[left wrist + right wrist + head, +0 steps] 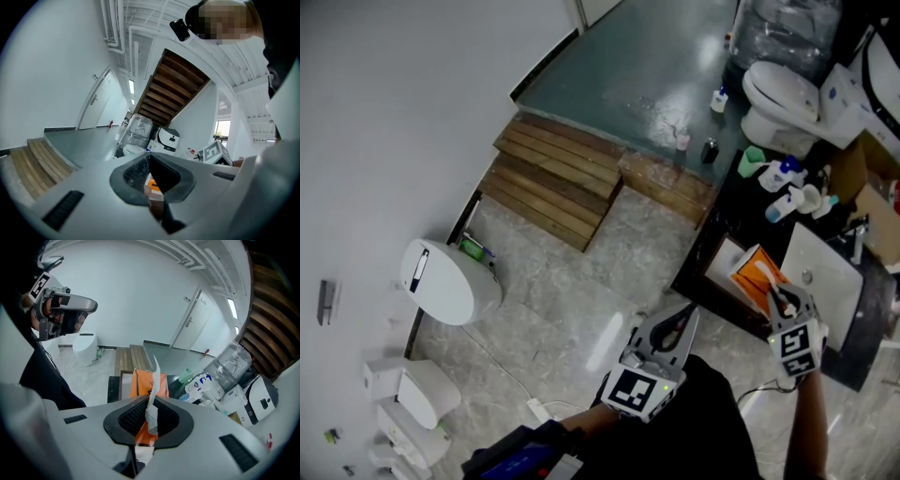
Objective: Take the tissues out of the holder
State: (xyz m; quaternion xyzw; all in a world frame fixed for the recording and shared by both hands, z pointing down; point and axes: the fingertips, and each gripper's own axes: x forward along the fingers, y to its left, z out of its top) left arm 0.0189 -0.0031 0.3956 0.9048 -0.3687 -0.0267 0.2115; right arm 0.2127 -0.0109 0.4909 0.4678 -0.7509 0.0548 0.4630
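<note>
Tissue (152, 411) clamped in my right gripper (149, 423), strip running ahead to pack (140, 383) at counter (712, 253) edge; left gripper (151, 161) shut, empty, farther off.

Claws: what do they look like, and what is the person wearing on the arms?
The left claw and right claw are light grey shells with dark ribbed pads. Each carries a cube of black-and-white square markers. The left sleeve is dark with blue.

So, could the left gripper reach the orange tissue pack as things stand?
Probably yes: nothing stands between the left gripper and the orange tissue pack, though the right gripper holds its tissue.
</note>
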